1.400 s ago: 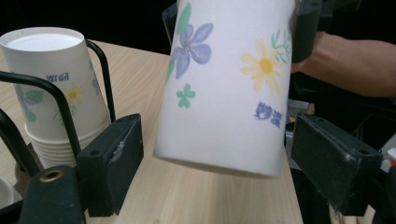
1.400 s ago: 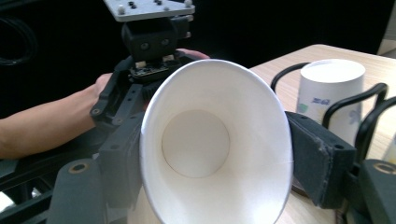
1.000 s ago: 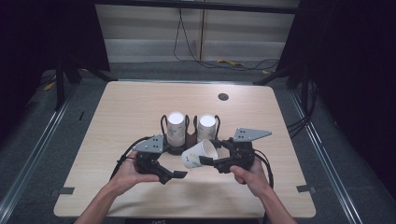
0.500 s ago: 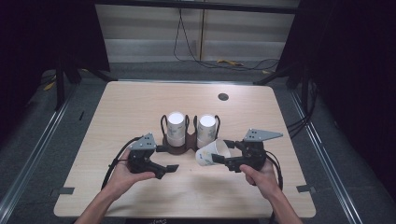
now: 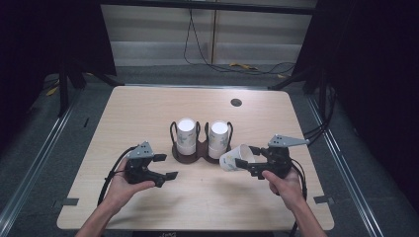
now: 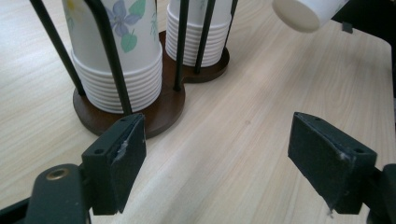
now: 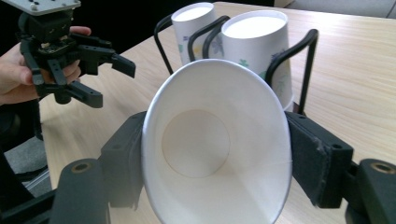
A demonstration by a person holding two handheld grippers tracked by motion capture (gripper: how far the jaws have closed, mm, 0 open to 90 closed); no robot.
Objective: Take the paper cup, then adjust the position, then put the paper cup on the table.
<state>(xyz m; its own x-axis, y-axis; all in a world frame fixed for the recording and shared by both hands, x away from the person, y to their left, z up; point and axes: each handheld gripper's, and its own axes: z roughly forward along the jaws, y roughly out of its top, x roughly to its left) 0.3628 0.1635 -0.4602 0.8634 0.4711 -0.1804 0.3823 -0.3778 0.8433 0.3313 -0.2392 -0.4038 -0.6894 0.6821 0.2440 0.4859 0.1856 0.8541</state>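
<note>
1. the right gripper point(image 5: 247, 163) is clamped on a white paper cup point(image 5: 236, 157); its jaws have just been closing, and the cup's rim is squeezed into an oval between the two black pads in the right gripper view, at point(image 7: 212, 154).
2. the cup is held on its side above the table point(image 5: 148, 108), its open mouth turned back toward the right gripper and its closed base pointing away from it, toward the cup holder.
3. the left gripper point(image 5: 165, 167) is held open with nothing between its jaws, though the jaws have just been closing a little; bare wood is seen between the pads in the left gripper view.
4. just beyond the left gripper's jaws, a dark round-based cup holder point(image 6: 159, 109) with black wire loops is seen, well stocked with two stacks of flowered cups point(image 6: 116, 51).
5. between the two grippers, toward the far side, the holder point(image 5: 197, 150) is set on the table, and the held cup is just beside its right stack.
</note>
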